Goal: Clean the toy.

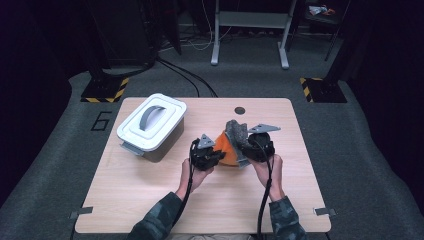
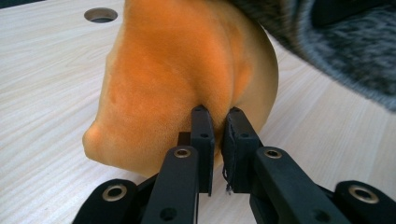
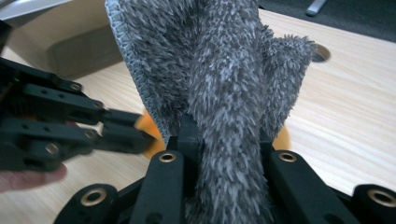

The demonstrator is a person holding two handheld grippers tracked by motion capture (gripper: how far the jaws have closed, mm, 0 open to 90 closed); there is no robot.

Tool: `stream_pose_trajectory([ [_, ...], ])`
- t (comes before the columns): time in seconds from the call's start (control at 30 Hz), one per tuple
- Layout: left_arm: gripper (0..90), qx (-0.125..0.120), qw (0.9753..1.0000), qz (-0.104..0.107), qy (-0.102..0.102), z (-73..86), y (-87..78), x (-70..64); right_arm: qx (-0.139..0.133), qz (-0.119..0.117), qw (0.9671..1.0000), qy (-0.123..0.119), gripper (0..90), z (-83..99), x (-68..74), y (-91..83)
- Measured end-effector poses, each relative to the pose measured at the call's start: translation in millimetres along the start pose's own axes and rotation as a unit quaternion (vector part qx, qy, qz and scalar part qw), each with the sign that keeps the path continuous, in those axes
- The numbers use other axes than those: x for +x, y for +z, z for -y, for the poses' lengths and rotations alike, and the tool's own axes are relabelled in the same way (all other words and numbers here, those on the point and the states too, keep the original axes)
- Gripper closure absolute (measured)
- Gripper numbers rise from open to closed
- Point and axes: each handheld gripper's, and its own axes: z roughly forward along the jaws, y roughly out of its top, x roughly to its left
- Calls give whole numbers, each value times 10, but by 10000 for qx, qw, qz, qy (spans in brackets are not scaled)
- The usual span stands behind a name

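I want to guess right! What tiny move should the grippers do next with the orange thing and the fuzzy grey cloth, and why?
Probably rub the grey cloth, clamped in the right gripper, across the orange thing: the left gripper pinches its edge, and the cloth already lies against it.

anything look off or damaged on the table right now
Little stands out. The grey cloth is bunched and crumpled in the right hand-held gripper, draped over the orange piece. One pad of the left hand-held gripper shows a frayed edge.
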Motion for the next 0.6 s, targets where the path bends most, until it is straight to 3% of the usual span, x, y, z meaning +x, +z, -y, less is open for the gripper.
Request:
stream_pose_trajectory([
  [0.27, 832, 180, 9997, -176, 78, 44, 16, 70, 233, 80, 9996, -113, 745, -11, 39, 231],
  [0.37, 832, 241, 9995, -187, 65, 58, 26, 86, 283, 198, 9994, -42, 745, -7, 47, 255],
  [0.6, 831, 325, 9990, -260, 156, 64, 35, 100, 315, 196, 9993, 22, 746, 45, -63, 269],
])
